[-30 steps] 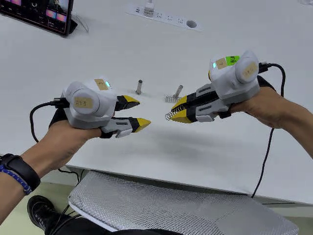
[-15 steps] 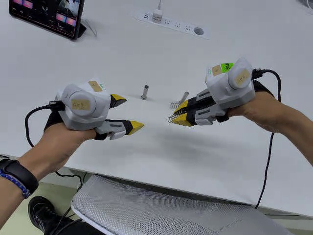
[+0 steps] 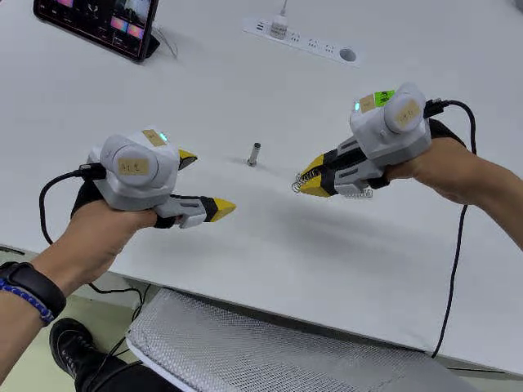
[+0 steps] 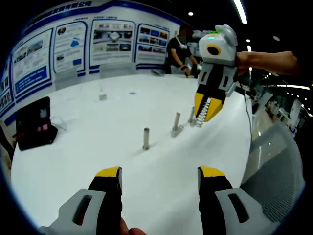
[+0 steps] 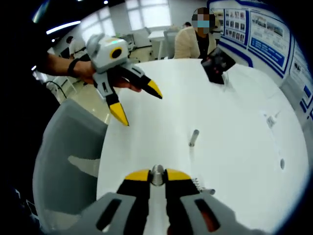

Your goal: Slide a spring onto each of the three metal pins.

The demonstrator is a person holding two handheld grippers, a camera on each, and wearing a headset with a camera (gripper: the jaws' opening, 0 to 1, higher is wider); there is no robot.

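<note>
A short metal pin [image 3: 254,153] stands upright on the white table [image 3: 270,245]. The left gripper view has three pins in a row: [image 4: 145,138], [image 4: 176,124], [image 4: 191,116]. My right gripper [image 3: 306,181] hangs just above the table to the right of the first pin, shut on a small spring [image 3: 297,185] that sticks out of its tips; it covers the other pins in the head view. The spring's end [image 5: 157,172] sits between its jaws, and another spring [image 5: 195,184] lies by a pin below. My left gripper [image 3: 204,181] is open and holds nothing, left of the pins.
A dark tablet [image 3: 98,20] stands at the table's far left and a white power strip [image 3: 302,39] lies at the far edge. A mesh chair [image 3: 286,343] sits below the near table edge. A cable [image 3: 458,245] trails from the right gripper. People stand in the background.
The right gripper with the spring has shifted back toward the pins and now covers the second one. The left gripper has drawn away to the left of the first pin.
</note>
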